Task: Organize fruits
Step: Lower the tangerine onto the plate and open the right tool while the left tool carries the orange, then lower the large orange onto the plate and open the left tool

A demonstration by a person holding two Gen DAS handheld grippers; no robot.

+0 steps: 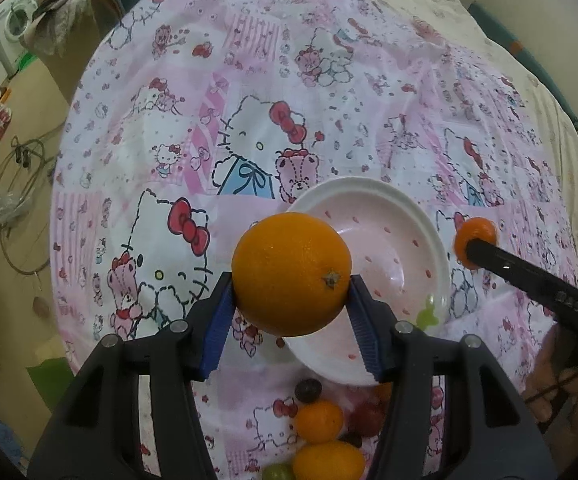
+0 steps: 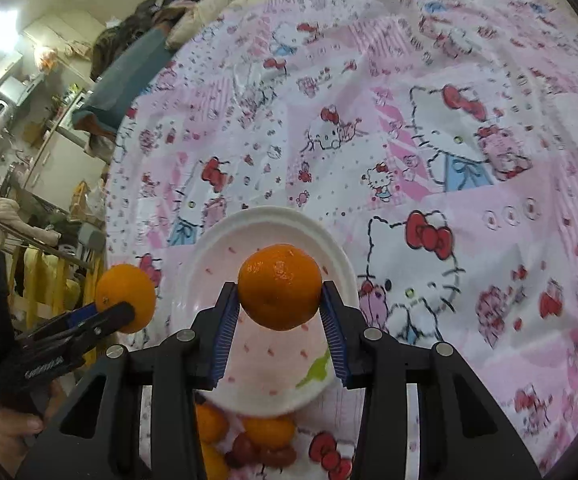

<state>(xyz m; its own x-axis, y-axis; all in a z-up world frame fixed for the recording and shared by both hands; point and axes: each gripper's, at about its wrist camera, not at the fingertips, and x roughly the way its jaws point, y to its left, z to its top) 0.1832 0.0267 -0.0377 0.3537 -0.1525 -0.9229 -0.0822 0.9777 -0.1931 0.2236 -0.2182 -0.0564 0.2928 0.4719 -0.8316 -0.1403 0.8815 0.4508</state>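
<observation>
large orange [image 1: 291, 274]: clamped in left gripper [image 1: 291, 304], hanging over the near-left rim of the pink plate [image 1: 389, 240]
small orange [image 2: 280, 286]: gripped by right gripper [image 2: 280, 312], above plate centre
nearer arm: right, probably first to lower
loose fruit [image 1: 321, 420]: near side of plate

No readable words on anything I can see. My left gripper [image 2: 123, 312] carries small white lettering on its black side, too blurred to read in the right wrist view. The pink cloth [image 1: 329, 100] has cartoon-cat prints only, no text.
</observation>
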